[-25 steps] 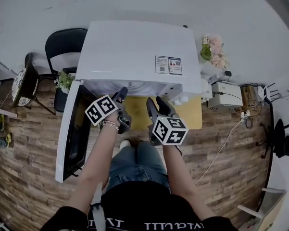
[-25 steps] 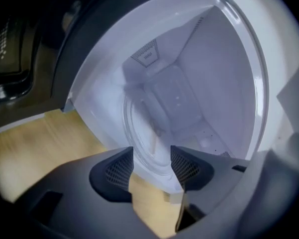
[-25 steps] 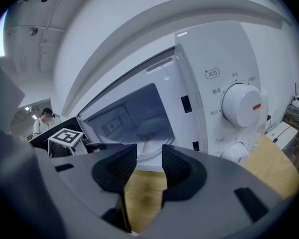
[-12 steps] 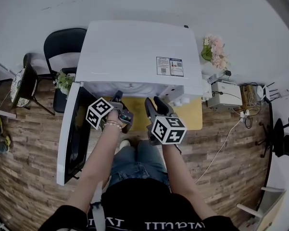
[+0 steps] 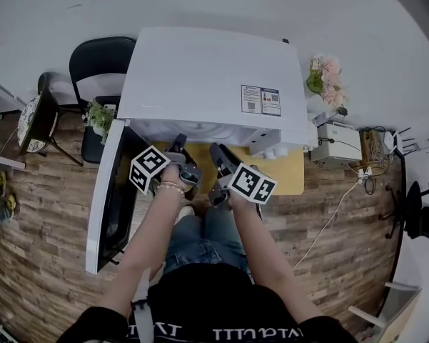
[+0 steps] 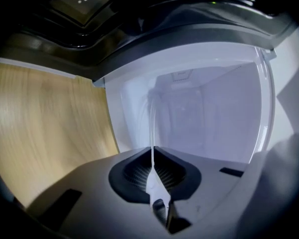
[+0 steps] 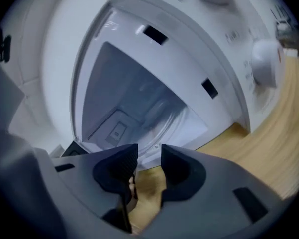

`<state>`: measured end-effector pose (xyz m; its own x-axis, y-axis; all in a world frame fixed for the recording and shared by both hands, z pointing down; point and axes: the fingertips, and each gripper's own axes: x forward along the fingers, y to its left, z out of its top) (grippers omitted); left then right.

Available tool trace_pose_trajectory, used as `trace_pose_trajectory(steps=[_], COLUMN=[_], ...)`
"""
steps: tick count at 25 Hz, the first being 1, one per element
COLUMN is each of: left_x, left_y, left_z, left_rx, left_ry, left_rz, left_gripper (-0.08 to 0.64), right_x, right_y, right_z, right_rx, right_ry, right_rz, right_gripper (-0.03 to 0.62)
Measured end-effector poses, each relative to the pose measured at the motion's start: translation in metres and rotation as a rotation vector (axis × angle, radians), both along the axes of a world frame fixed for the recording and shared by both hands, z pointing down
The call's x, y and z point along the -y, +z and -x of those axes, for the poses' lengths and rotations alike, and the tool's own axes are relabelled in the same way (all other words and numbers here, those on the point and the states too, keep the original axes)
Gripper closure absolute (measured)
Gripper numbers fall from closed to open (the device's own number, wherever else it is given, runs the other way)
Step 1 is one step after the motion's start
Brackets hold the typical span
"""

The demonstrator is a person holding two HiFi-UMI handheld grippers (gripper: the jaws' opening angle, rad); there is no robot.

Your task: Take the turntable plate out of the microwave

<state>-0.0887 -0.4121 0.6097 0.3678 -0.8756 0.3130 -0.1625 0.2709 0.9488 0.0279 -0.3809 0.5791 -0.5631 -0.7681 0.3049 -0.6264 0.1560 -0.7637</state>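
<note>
Left gripper (image 6: 152, 158): jaws pinched together on plate (image 6: 151, 133) rim, plate at 12 o'clock in microwave (image 5: 207, 77) mouth. Right gripper (image 7: 149, 156): jaws apart, empty. Risk: one-sided thin-rim pinch, so glass may slip or tip.

Light wood tabletop (image 5: 289, 177) carries the white microwave (image 5: 207, 77), with bare wood showing in front and to the right. Below is a plank floor (image 5: 43, 249): black chair (image 5: 93, 63) on it at left, cable (image 5: 327, 224) at right.

White microwave (image 5: 200, 77), tan table (image 5: 289, 179), brown plank floor (image 5: 50, 227)
</note>
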Motion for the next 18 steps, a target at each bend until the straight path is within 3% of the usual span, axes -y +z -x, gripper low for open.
trace_pose_trajectory(steps=[9,18], left_x=[-0.005,-0.008], left_y=[-0.01,-0.017], left_z=[-0.002,-0.002], left_rx=[0.0,-0.009], left_ry=[0.034,0.065], left_rz=[-0.011,-0.045], left_gripper=[0.538,0.538], right_x=[0.035,0.048], right_y=[0.015,0.021], right_z=[0.008,0.009], right_rx=[0.493,0.667], right_ry=[0.187,0.277], right_rz=[0.128,0.177], right_gripper=[0.456,0.549])
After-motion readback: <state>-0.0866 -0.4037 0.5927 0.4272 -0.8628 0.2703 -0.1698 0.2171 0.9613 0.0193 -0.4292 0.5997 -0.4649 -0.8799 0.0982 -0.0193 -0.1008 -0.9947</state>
